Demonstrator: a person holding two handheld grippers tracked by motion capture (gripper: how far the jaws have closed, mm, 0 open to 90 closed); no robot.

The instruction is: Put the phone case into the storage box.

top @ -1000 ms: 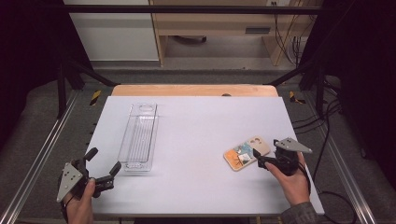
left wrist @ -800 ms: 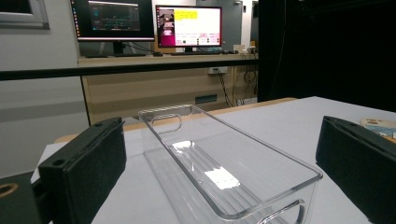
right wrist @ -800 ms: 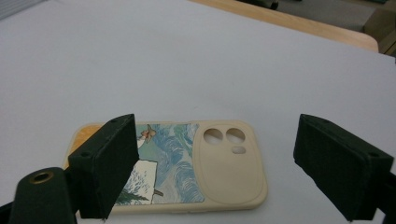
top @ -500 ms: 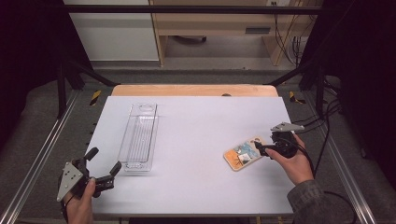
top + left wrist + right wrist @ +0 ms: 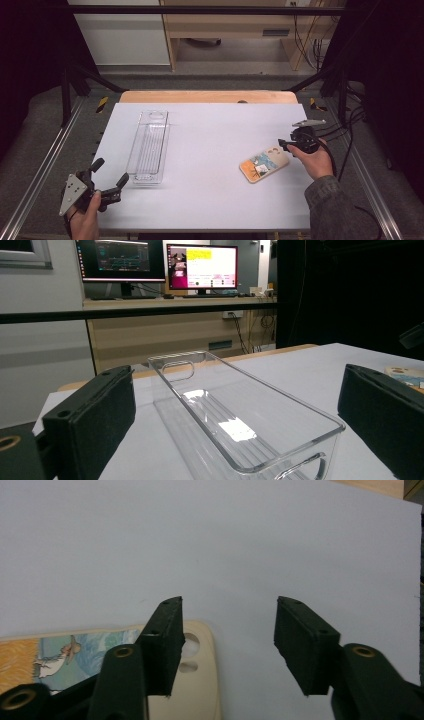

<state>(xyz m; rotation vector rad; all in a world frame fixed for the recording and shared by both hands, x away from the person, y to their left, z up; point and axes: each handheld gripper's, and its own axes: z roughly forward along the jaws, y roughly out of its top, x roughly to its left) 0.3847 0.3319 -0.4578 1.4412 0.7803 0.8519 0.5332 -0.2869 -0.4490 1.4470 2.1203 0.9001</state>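
Left gripper [image 5: 107, 184]: near-left corner of the white desk [image 5: 210, 130], held low in the person's left hand [image 5: 85, 220]; jaws wide open, nothing between them.
Left gripper view: looks along the desk and gives the side-on shape of the clear, long, rectangular plastic bin [image 5: 240, 415], with handle slots at the near and far ends and a ribbed floor. The bin stands just ahead of the jaws, not between them. It is empty.
High view, bin [image 5: 149, 147]: lies lengthwise near to far on the left half of the desk, near end just beside the left gripper, apart from it.
Right gripper [image 5: 283, 145]: right edge of the desk, held in the person's right hand [image 5: 315, 160], pointing left across the desk; jaws half open and just closing in, gripping nothing.
Right gripper view: the flat cream-coloured card with a blue-and-orange cartoon print [image 5: 75, 655] lies on the desk under the left-hand jaw, its rounded, two-holed end toward the gap; bare desk lies under the rest of the gap. Whether the jaw touches the card I cannot tell.
High view, card [image 5: 264, 163]: flat on the right half of the desk, slanted, upper-right end at the right gripper's tip; well apart from the bin.
In the way: open desk between card and bin.
Far, left gripper view: wooden bench [image 5: 165, 330] with two lit monitors [image 5: 202, 267].
Far, high view: wooden board [image 5: 207, 96] along the desk's far edge; black frame rails [image 5: 200, 9]; cables [image 5: 350, 145] at right.
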